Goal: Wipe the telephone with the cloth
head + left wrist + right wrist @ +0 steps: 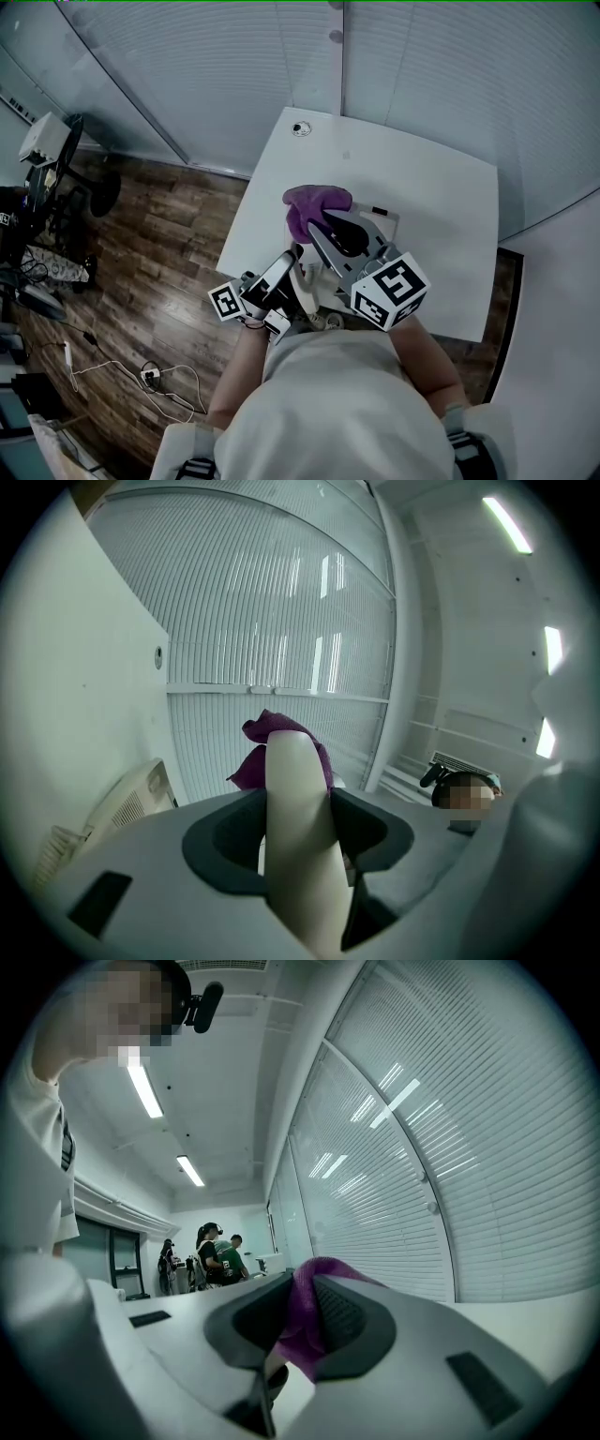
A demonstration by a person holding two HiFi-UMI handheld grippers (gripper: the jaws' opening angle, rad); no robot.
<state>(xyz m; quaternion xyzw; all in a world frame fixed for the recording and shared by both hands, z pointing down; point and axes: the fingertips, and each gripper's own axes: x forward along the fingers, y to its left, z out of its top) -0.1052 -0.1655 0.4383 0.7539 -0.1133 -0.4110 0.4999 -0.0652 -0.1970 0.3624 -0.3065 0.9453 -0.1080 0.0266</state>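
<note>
My left gripper (298,832) is shut on the cream telephone handset (295,817), which stands up between its jaws. Just beyond the handset's tip hangs the purple cloth (281,733), and the cream telephone base (122,799) with its grille lies to the left. In the head view both grippers are over the near part of the white table (422,169). There the right gripper (323,225) holds the purple cloth (314,202) ahead of the left gripper (291,258). In the right gripper view the right gripper (295,1326) is shut on the bunched cloth (305,1321).
A round cable hole (301,128) sits at the table's far corner. Glass walls with blinds (234,66) stand behind the table. On the wooden floor at left are cables (150,375) and equipment (47,187). People (211,1255) stand far off in the room.
</note>
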